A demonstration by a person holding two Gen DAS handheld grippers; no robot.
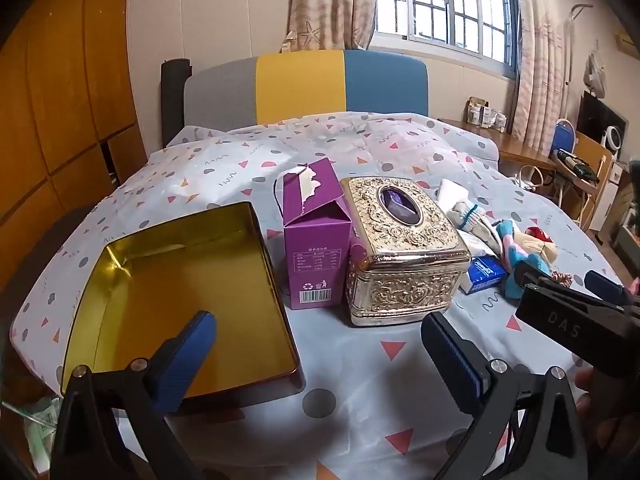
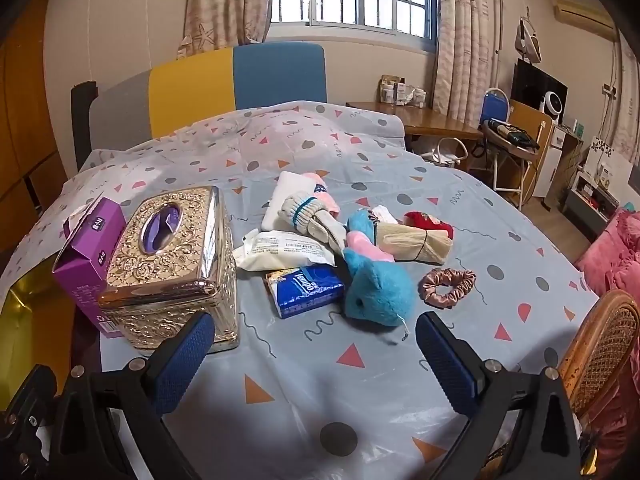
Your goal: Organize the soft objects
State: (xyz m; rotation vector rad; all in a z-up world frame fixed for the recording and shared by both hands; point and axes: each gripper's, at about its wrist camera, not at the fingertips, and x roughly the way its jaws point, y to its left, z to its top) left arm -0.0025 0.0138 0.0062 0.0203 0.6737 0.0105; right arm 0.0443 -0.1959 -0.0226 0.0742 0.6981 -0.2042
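Seemingly at the outset of a tidy-up, a table [image 2: 360, 420] under a patterned plastic cloth carries three containers along its left side and a heap of soft things toward its middle and right. Largest, the open gold-lined tin [image 1: 184, 292] sits at the near left corner, lid off and bare inside, probably set there to receive the loose items. Just beside it stand a torn-open purple carton [image 1: 316, 236] and an embossed golden tissue box [image 2: 172, 264], side by side and perhaps touching.

The soft goods lie bunched together within easy reach of the right gripper: a blue plush toy [image 2: 380, 292] nearest the front edge, a white wipes packet [image 2: 288, 250], a blue tissue pack [image 2: 308, 292], rolled socks [image 2: 308, 212], a beige bundle [image 2: 416, 242] bound with a dark band, and, smallest and slightly apart, a pink scrunchie [image 2: 448, 282].

Both tools look ready rather than busy. The left gripper [image 1: 320, 344] hovers over the near edge between tin and tissue box, jaws spread wide, holding nothing. The right gripper [image 2: 316, 344] faces the plush toy, equally wide and empty, likely its first pick.
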